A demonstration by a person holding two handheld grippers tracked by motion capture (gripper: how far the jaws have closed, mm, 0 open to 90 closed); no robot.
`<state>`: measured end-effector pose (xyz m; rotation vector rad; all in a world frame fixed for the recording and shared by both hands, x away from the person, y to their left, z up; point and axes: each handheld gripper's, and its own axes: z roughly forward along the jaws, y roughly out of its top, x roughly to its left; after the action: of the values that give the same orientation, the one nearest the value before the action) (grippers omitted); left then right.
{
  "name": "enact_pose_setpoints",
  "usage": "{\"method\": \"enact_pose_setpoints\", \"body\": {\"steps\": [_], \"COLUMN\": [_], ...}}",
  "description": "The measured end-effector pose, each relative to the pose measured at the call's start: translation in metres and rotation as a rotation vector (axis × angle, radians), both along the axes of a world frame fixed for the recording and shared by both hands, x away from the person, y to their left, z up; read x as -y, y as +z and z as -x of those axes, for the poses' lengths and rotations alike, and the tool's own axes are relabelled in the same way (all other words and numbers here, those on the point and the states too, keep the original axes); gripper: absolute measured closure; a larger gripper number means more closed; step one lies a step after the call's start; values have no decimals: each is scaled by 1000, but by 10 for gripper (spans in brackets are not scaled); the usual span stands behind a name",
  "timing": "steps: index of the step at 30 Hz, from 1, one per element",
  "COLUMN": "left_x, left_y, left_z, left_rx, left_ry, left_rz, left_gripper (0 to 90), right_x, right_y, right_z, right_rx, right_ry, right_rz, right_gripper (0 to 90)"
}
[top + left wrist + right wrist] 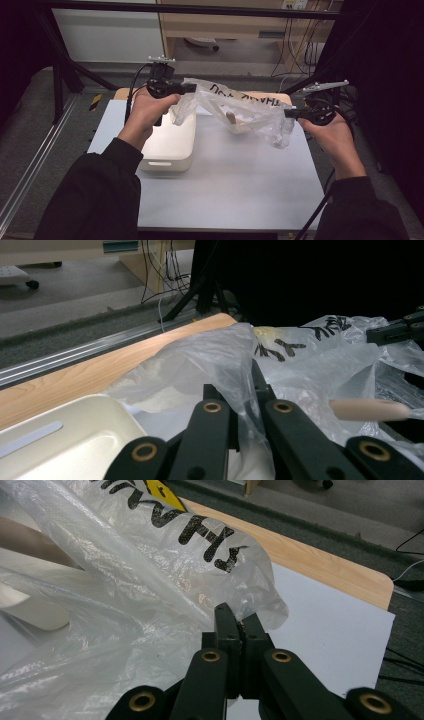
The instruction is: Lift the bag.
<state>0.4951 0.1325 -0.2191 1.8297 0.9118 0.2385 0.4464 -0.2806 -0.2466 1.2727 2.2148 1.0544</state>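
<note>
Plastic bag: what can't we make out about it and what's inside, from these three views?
- Object inside the plastic bag: high view, too small, veiled by film; a beige rod end shows in the left gripper view, its rest cut off.
- Black print: creased, cut by the frame edge.
- Left gripper and right gripper pads: covered by pinched film.

Thin, crinkled, glossy clear plastic bag (240, 107); smooth, matt cream plastic box (167, 145); pale wood-grain table edge (100, 375)

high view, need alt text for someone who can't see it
Two hand-held grippers, left gripper and right gripper, each shut on a clear plastic bag, stretch it above a white table. A cream box sits under the left hand.
</note>
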Motion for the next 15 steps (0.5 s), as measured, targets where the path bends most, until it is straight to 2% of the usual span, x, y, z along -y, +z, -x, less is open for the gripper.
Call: {"method": "enact_pose_setpoints", "body": {"steps": [7, 11, 15], "left_x": [2, 6, 12], "left_y": [9, 12, 11], "left_z": [-5, -12, -25], "left_rx": [18, 19, 16], "left_ry": [4, 7, 12], "left_rz": [6, -4, 14], "left_gripper": [900, 900, 900], "right_x": [1, 2, 7], "right_y": [16, 24, 34], "right_z": [-2, -5, -6], "right_rx": [21, 34, 51], "right_ry": [-5, -14, -29], "right_rz": [13, 19, 19], "right_gripper": [900, 900, 900]}}
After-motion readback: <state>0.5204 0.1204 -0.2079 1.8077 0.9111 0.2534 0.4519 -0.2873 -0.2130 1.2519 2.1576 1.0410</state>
